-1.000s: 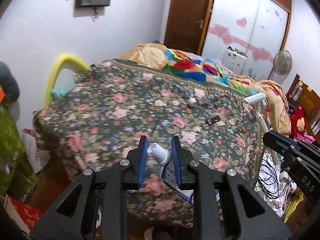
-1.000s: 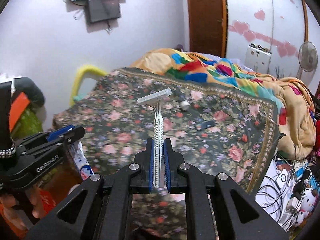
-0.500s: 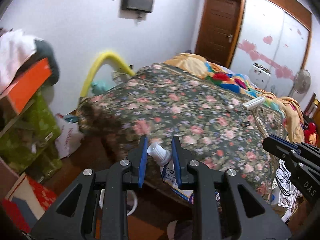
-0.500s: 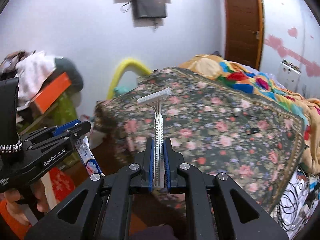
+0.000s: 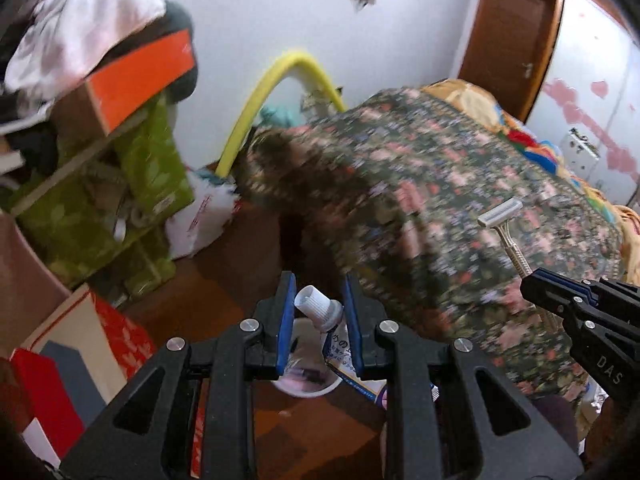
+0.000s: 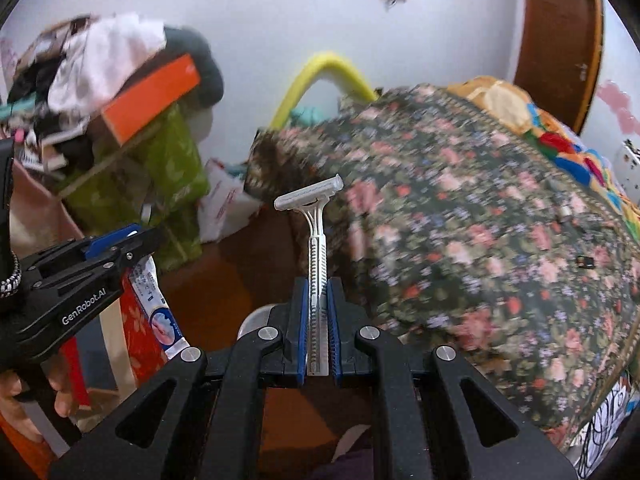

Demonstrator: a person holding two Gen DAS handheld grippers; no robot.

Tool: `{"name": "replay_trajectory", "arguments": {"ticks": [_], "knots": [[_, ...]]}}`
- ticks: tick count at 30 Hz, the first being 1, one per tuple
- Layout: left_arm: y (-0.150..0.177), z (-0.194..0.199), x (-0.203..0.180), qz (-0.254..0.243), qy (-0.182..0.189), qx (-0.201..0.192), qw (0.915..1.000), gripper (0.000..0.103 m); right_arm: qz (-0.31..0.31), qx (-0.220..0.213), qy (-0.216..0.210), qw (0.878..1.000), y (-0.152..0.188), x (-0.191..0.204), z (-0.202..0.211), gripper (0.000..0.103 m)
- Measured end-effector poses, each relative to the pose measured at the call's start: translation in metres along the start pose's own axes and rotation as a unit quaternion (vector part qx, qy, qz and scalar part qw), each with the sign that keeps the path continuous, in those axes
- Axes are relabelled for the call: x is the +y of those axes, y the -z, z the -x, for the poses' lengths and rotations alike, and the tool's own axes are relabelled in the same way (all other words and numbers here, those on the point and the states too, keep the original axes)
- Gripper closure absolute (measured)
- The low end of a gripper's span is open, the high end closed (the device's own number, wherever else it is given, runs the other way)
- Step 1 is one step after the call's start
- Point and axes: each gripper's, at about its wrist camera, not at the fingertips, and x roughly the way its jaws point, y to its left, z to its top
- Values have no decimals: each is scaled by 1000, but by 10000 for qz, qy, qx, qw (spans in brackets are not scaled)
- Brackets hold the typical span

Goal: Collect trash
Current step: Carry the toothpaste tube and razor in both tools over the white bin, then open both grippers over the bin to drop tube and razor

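Note:
My left gripper (image 5: 319, 312) is shut on a toothpaste tube (image 5: 320, 312) with a white cap; the tube hangs below the fingers and also shows in the right wrist view (image 6: 158, 304). My right gripper (image 6: 318, 304) is shut on a white disposable razor (image 6: 316, 240), head up; the razor also shows in the left wrist view (image 5: 504, 232). A white round bin (image 5: 308, 364) stands on the brown floor directly below the left gripper, partly hidden by the fingers. Its rim shows in the right wrist view (image 6: 252, 320).
A bed with a floral cover (image 5: 460, 220) fills the right side, a small dark item (image 6: 585, 261) lying on it. Green boxes (image 5: 120, 208), an orange box (image 5: 136, 80) with clothes on top, and red and white boxes (image 5: 80, 344) crowd the left. A yellow tube (image 5: 280, 80) leans by the wall.
Both grippers have swung left and down, away from the bed toward the floor. The white bin now sits under the left gripper. Both still hold their items.

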Motion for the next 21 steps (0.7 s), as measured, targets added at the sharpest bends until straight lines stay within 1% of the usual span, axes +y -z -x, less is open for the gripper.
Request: {"name": "replay_trajectory", "arguments": {"ticks": [4, 7, 12, 15, 16, 17, 21], "knots": [[13, -24, 20, 135, -43, 309, 9994, 80, 82, 469, -223, 9986, 1, 15, -35, 94], [20, -43, 28, 194, -67, 524, 9984, 80, 142, 686, -243, 9972, -1, 25, -55, 94], [22, -74, 32, 327, 125, 844, 9958, 80, 254, 800, -281, 9961, -9, 38, -78, 94], [21, -93, 29, 331, 262, 956, 9945, 79, 282, 837, -293, 9957, -13, 42, -87, 94], [21, -97, 27, 321, 271, 1025, 9938, 74, 277, 846, -289, 9956, -15, 42, -90, 94], [20, -103, 26, 301, 272, 1115, 9929, 70, 271, 863, -299, 9955, -16, 42, -93, 94], [23, -113, 26, 221, 63, 1178, 9928, 70, 220, 992, -385, 9941, -17, 41, -104, 94]]}}
